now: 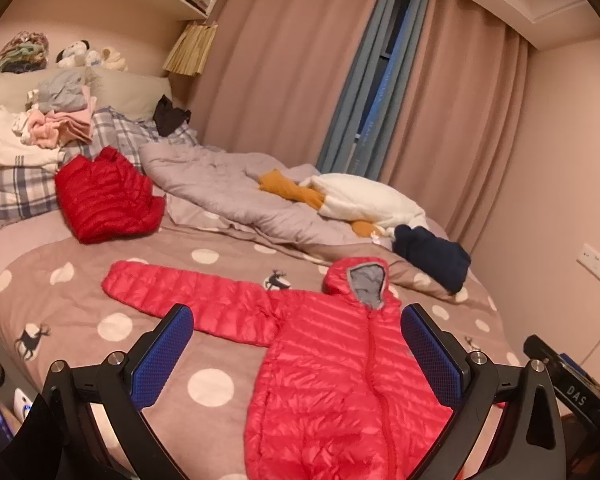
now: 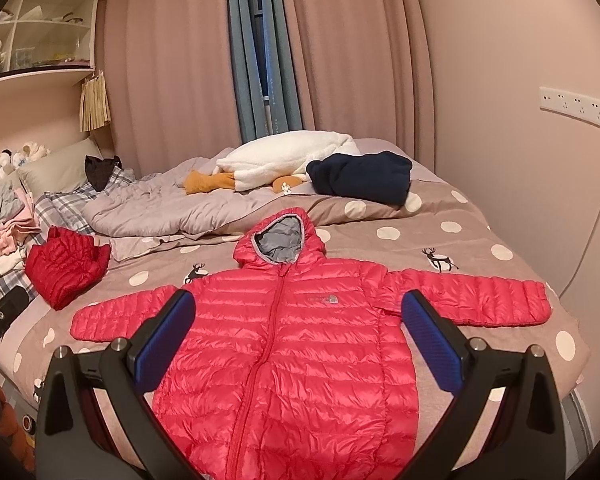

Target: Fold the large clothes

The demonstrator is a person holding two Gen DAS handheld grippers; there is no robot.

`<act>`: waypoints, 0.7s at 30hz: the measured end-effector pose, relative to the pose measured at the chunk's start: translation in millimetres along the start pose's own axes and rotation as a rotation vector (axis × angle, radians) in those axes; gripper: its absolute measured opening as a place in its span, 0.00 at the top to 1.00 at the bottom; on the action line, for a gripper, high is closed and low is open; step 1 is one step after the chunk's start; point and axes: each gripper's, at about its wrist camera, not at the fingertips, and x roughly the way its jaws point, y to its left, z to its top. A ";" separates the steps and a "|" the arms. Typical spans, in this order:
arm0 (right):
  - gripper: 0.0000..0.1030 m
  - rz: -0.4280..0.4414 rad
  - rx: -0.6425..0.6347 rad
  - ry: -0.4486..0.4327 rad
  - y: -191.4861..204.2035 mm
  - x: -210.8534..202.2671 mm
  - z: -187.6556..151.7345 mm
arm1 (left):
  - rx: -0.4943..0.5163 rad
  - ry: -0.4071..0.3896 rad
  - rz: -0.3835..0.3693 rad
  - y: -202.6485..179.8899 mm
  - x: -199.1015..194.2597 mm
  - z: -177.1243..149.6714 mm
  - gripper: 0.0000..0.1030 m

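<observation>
Both claws, left claw [image 1: 298, 354] and right claw [image 2: 298, 338], hover released above the red jacket [image 2: 292, 344]; we should pinch the 3 o'clock sleeve [image 2: 476, 300] cuff first, folding inward flat.

Ahead of our left gripper [image 1: 298, 354] the pink puffer jacket [image 1: 340, 364] lies flat, zip up, on the polka-dot bedspread [image 1: 80, 288]. Its body runs between our blue pads [image 1: 162, 356] — they stand wide apart, touching nothing — and its grey-lined hood [image 1: 362, 282] points away from us. One sleeve [image 1: 180, 292] stretches out past the left pad. Farther off to the left sits a folded red jacket [image 1: 106, 196]; beyond the right pad, a dark navy garment [image 1: 434, 256]. Between them lies a rumpled grey quilt [image 1: 228, 188] with a white plush toy [image 1: 364, 198] on it.
</observation>
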 end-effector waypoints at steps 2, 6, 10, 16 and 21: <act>0.00 0.001 0.001 -0.002 -0.2 -0.2 -0.2 | 0.002 -0.005 0.021 0.0 0.8 0.9 0.01; 0.00 0.001 0.005 -0.003 -1.0 0.7 -0.5 | 0.003 -0.009 0.023 1.0 0.0 1.9 0.01; 0.00 -0.018 0.000 -0.008 -1.7 0.1 -0.3 | 0.003 -0.008 0.014 0.7 1.1 3.3 0.01; 0.00 -0.018 0.022 -0.009 -6.8 -0.7 0.4 | 0.001 -0.003 0.032 0.1 6.1 3.4 0.01; 0.00 -0.007 0.027 -0.005 -9.8 3.3 0.5 | 0.007 0.000 0.026 1.6 18.4 4.5 0.01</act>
